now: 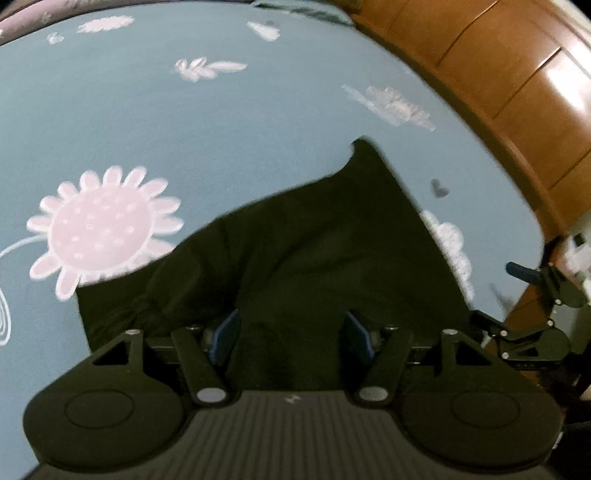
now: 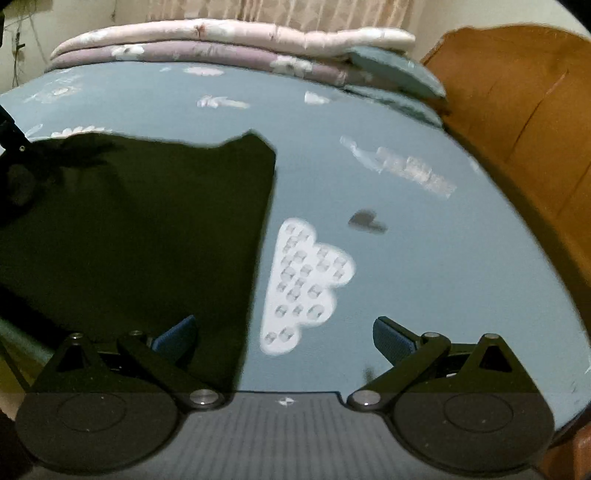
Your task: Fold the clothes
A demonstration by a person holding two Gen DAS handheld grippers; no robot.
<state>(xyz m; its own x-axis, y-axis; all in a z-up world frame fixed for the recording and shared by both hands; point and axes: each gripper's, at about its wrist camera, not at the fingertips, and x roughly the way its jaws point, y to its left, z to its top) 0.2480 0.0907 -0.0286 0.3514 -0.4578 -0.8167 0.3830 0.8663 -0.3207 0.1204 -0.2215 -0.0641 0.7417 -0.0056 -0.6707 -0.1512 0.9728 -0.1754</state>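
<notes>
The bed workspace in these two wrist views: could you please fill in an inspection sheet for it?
Surface: blue bedsheet with white flower and leaf prints, lying flat.
Job's things: one dark garment spread on the sheet, a corner pointing toward the headboard; its fold state is unclear.
Clutter: small dark speck on the sheet beside the garment.
Grippers: left gripper above the garment, jaws open, holding nothing; right gripper over the garment's edge, jaws wide open, holding nothing.
Cables: nothing seen.
Surroundings: folded quilts and a blue pillow at the far end, wooden headboard along one side, curtain behind.
</notes>
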